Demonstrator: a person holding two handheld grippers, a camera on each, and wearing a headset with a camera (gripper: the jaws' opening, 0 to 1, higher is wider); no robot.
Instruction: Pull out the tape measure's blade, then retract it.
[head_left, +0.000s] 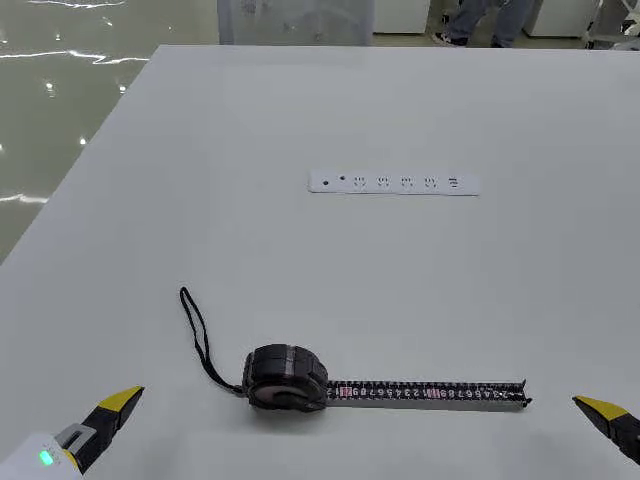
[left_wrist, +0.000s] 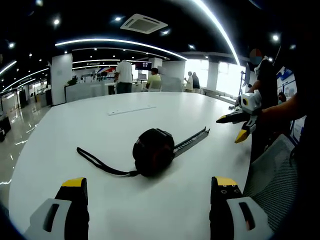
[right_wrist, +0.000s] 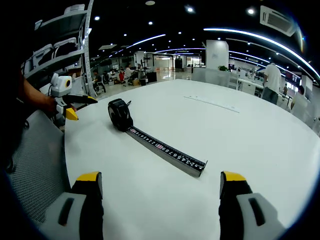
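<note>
Though the blade (head_left: 430, 392) lies drawn out of the tape measure (head_left: 286, 377) w/ nothing holding it, neither gripper touches anything. The left gripper (left_wrist: 150, 182) has its jaws spread wide and empty, and so does the right gripper (right_wrist: 162, 176).

The black case sits on the white bench (head_left: 400, 260), near and straight ahead of the left gripper, approx. centred btwn its jaws. Its wrist strap (head_left: 198, 335) trails off to that gripper's left. The blade runs from the case toward the right gripper. Its end hook (right_wrist: 199, 167) lies near, ahead of that gripper and about midway btwn the jaws.

Handling, as a judgement:
- **Case:** looks compact, hard and prob. weighty for its size, w/ a rounded, smooth rim. A squeeze across the two side faces should hold better than one across the curve.
- **Blade:** looks like thin, springy metal, stiff lengthwise but liable to kink or twist, w/ slippery edges, so the hook is the surest hold.
- **Retracting:** since the blade lies out unheld, a lock is prob. on. Once that is released, an unguided blade could whip back.
</note>
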